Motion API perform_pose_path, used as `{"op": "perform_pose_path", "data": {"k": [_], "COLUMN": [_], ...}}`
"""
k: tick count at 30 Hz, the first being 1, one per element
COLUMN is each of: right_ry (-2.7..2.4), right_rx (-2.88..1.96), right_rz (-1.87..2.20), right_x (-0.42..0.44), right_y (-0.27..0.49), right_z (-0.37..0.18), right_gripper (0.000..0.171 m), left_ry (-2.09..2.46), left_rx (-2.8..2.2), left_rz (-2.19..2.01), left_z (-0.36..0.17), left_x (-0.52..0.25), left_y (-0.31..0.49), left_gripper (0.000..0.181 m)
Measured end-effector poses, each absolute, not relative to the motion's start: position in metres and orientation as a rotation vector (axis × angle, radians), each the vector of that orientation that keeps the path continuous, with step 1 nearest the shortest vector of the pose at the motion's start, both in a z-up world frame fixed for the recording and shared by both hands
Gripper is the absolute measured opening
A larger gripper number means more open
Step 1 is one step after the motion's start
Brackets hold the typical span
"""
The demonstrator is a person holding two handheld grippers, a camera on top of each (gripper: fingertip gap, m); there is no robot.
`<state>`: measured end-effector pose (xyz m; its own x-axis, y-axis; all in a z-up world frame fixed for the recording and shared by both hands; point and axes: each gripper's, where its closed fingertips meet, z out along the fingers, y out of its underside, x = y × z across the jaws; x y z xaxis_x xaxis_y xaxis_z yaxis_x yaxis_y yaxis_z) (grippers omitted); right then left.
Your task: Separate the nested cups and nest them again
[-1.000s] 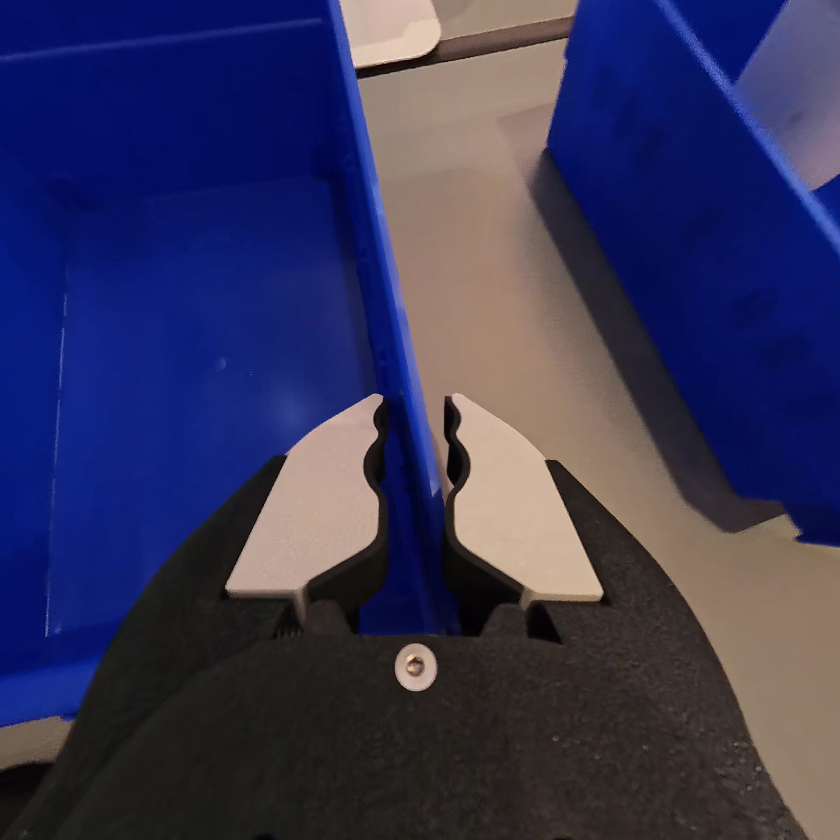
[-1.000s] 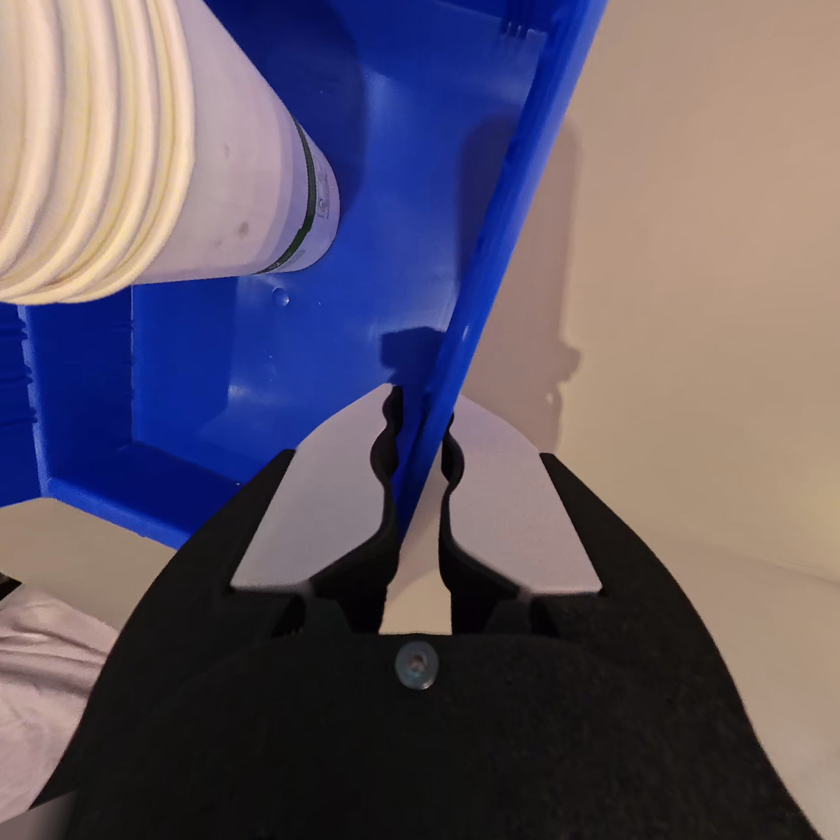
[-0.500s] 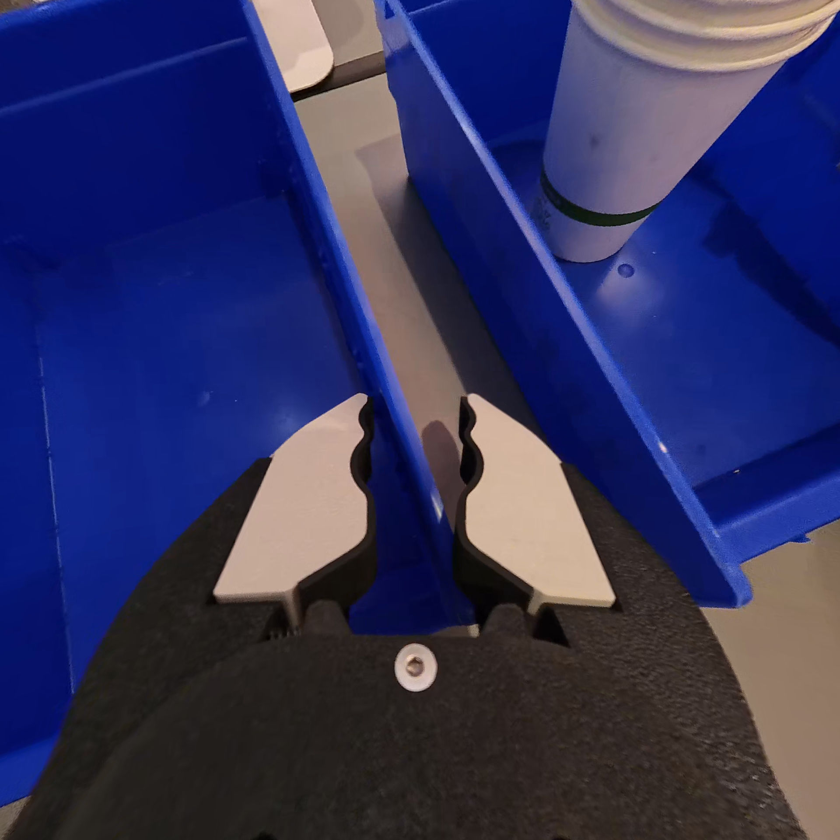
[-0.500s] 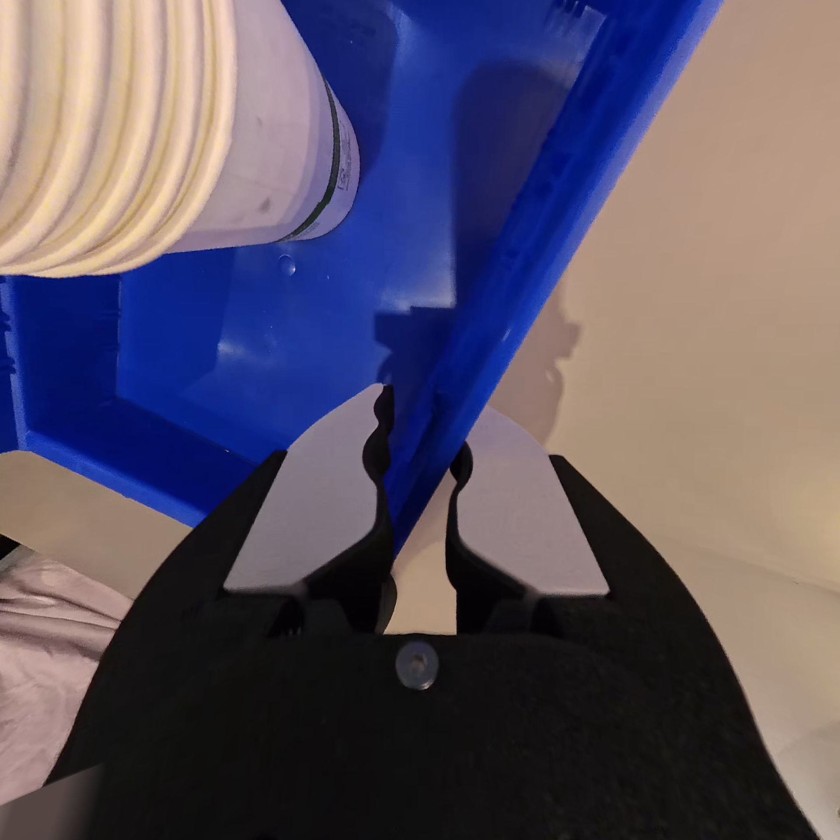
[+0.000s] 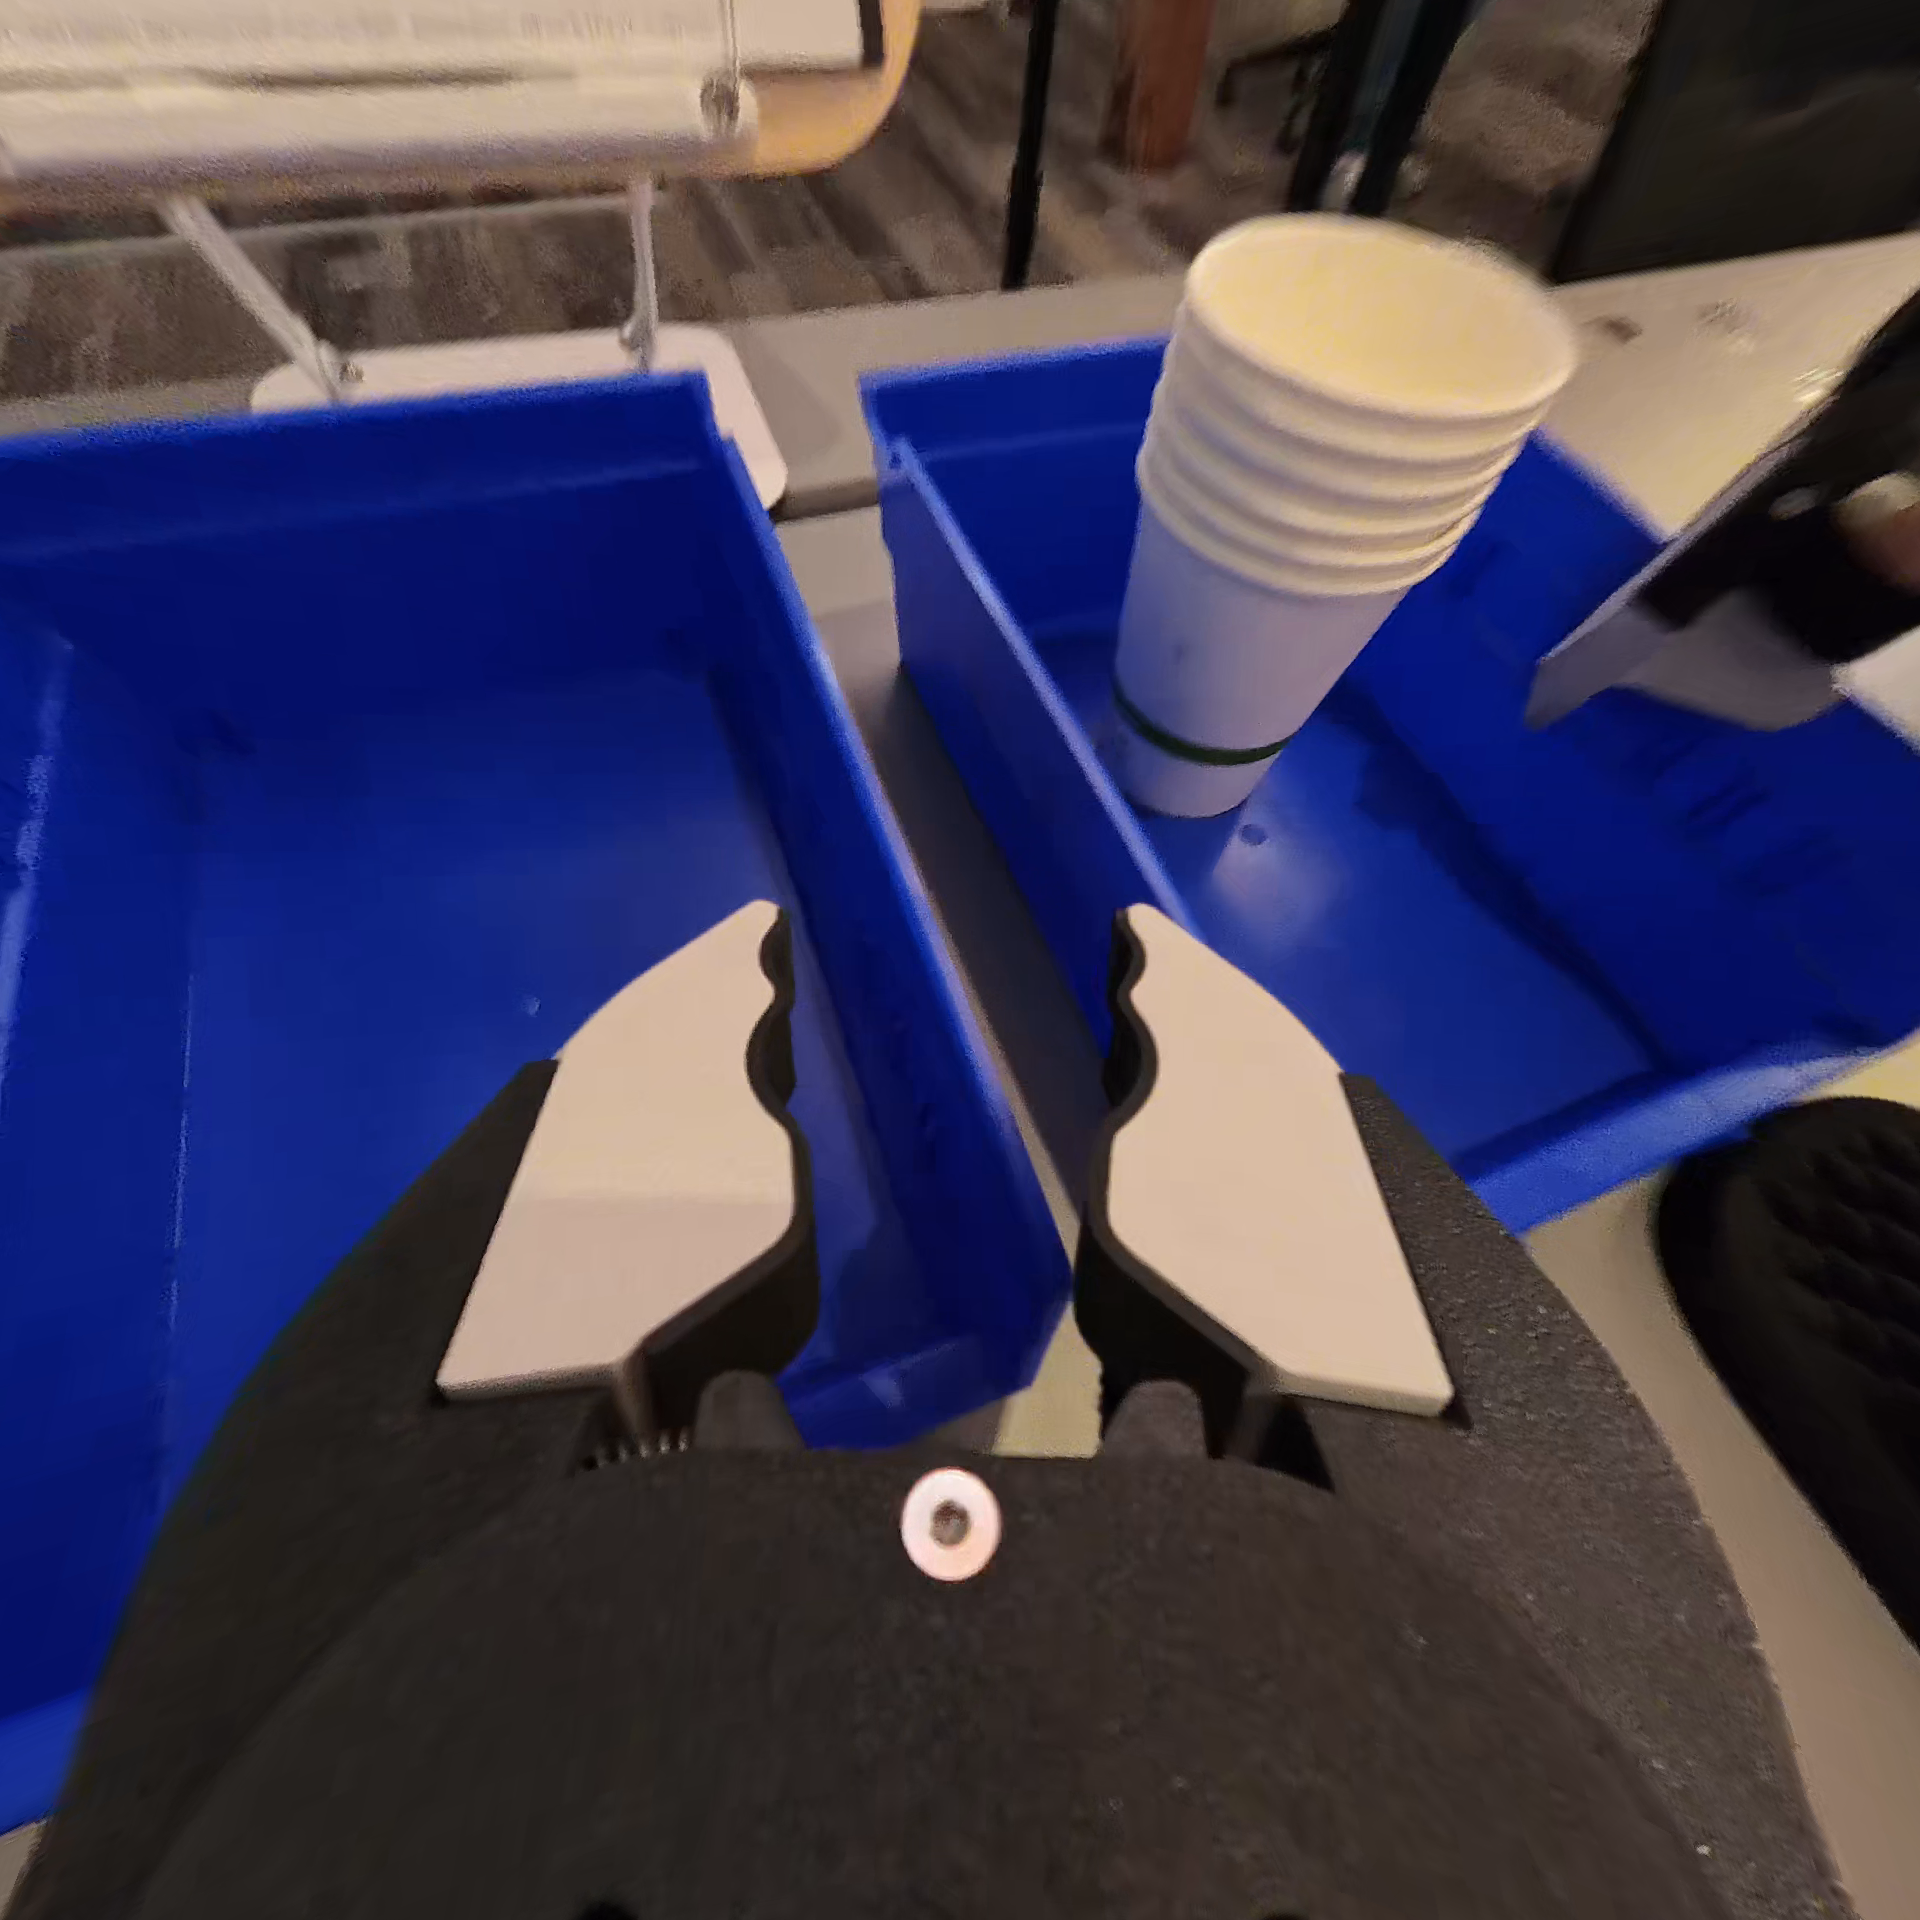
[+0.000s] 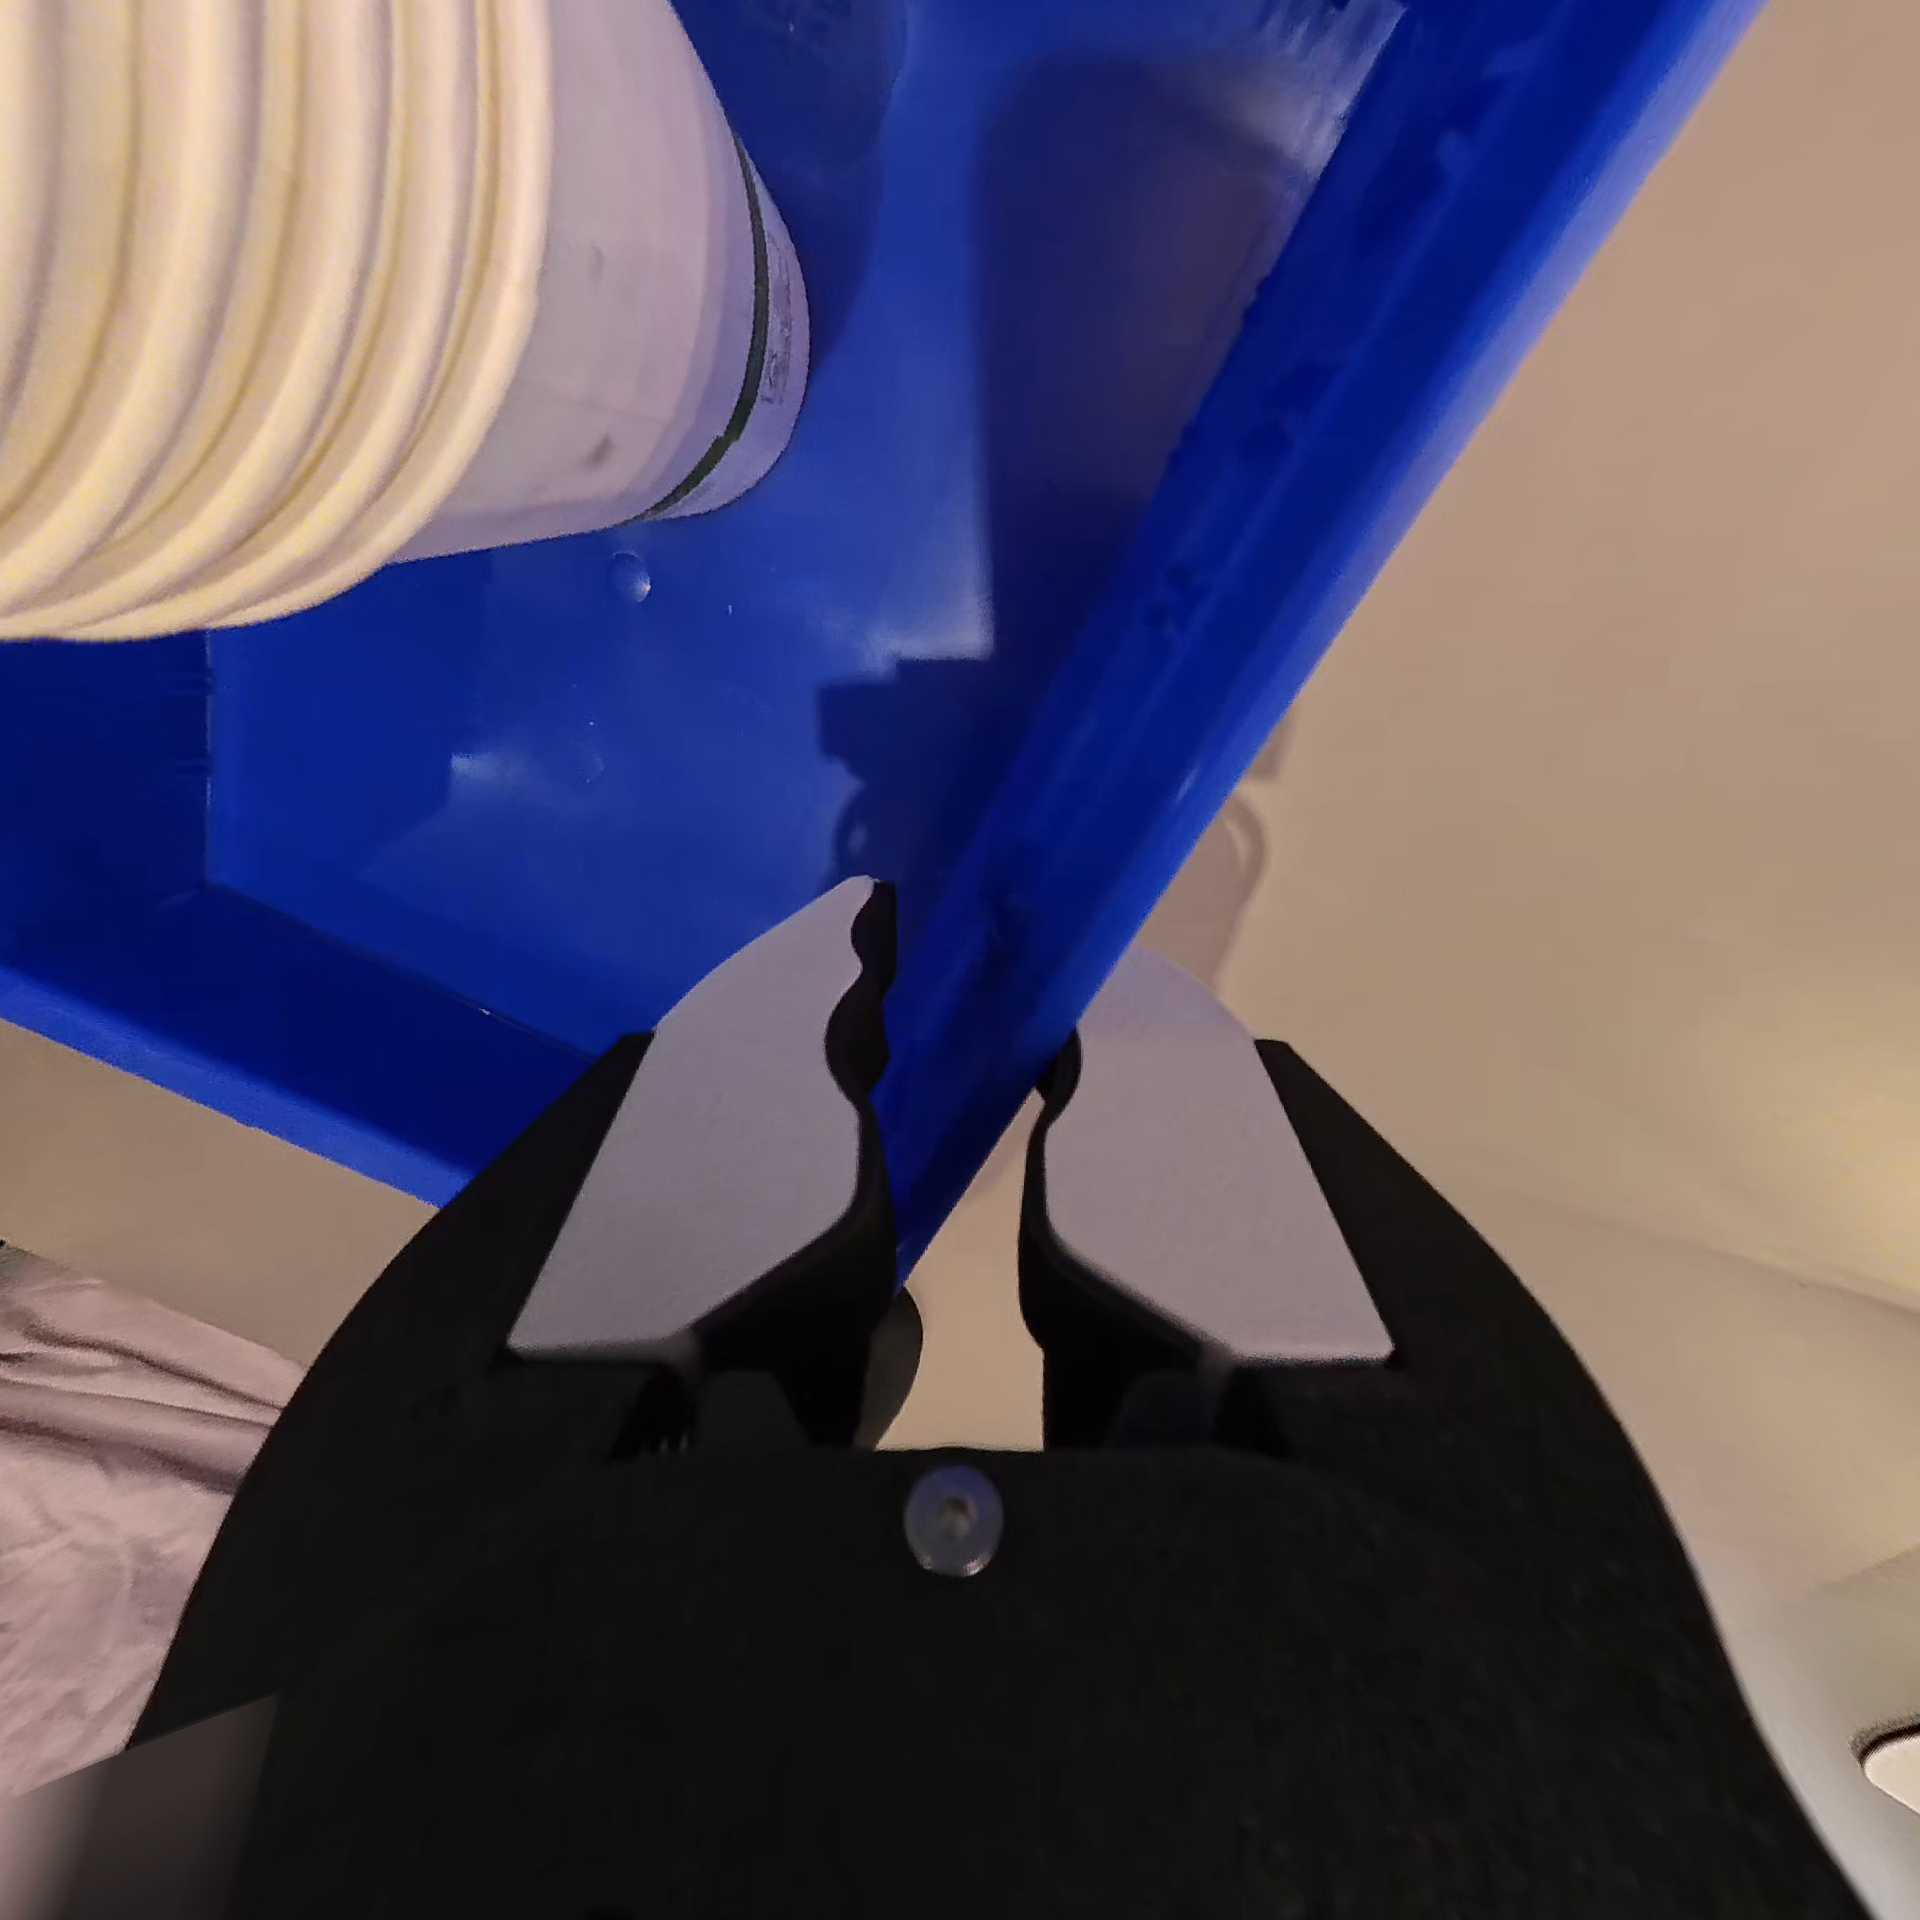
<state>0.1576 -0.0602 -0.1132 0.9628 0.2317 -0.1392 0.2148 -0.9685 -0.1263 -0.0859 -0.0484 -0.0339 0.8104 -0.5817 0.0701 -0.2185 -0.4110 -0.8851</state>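
A pale grey tabletop (image 5: 831, 582) carries two blue bins side by side, with carpeted floor and dark furniture legs blurred beyond. Take the right bin (image 5: 1455, 935) as your landmark: the stack of nested cups (image 5: 1309, 520) stands tilted inside it near its far end, white paper with a thin green band and small print near the base, too blurred to read. Your left hand-held gripper (image 5: 948, 997) is spread wide, straddling the near wall of the left bin (image 5: 364, 831) without touching it, just left of the landmark. Your right hand-held gripper (image 6: 966, 997) is clamped on the right bin's side wall, one finger inside, one outside, with the cup stack (image 6: 312, 312) looming beside it.
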Motion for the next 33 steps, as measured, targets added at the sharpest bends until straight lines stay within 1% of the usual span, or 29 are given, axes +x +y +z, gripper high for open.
{"op": "perform_pose_path", "data": {"k": [4, 7, 11, 14, 17, 19, 20, 21, 22, 25, 33], "right_ry": [-0.283, -0.209, -0.06, 0.017, 0.023, 0.009, -0.001, -0.007, -0.002, 0.055, 0.225], "right_rx": [-3.018, -3.012, -3.029, -3.066, -3.119, -3.11, -3.118, -3.13, -3.13, -3.12, -3.133], "right_rz": [0.258, 0.297, 0.342, 0.352, 0.317, 0.286, 0.287, 0.274, 0.248, 0.243, 0.205], "right_x": [0.158, 0.159, 0.158, 0.156, 0.155, 0.155, 0.155, 0.156, 0.159, 0.16, 0.159], "right_y": [-0.058, -0.052, -0.045, -0.044, -0.047, -0.047, -0.049, -0.052, -0.052, -0.053, -0.056], "right_z": [-0.117, -0.119, -0.123, -0.132, -0.14, -0.139, -0.14, -0.141, -0.141, -0.141, -0.14], "right_gripper": [0.021, 0.02, 0.021, 0.02, 0.018, 0.021, 0.02, 0.016, 0.01, 0.006, 0.005], "left_ry": [0.67, 0.719, 0.74, 0.737, 0.716, 0.694, 0.685, 0.687, 0.691, 0.662, 0.723], "left_rx": [-1.928, -1.866, -1.736, -1.678, -1.658, -1.648, -1.644, -1.646, -1.649, -1.654, -1.666], "left_rz": [-0.567, -0.586, -0.461, -0.358, -0.343, -0.411, -0.46, -0.508, -0.54, -0.552, -0.628], "left_z": [0.013, 0.057, 0.122, 0.153, 0.161, 0.158, 0.158, 0.157, 0.157, 0.155, 0.15], "left_x": [-0.101, -0.124, -0.164, -0.193, -0.217, -0.228, -0.232, -0.234, -0.236, -0.249, -0.245], "left_y": [-0.056, -0.05, -0.031, -0.016, -0.003, 0.004, 0.008, 0.01, 0.012, 0.021, 0.017], "left_gripper": [0.057, 0.055, 0.05, 0.049, 0.043, 0.041, 0.037, 0.036, 0.035, 0.032, 0.032]}}
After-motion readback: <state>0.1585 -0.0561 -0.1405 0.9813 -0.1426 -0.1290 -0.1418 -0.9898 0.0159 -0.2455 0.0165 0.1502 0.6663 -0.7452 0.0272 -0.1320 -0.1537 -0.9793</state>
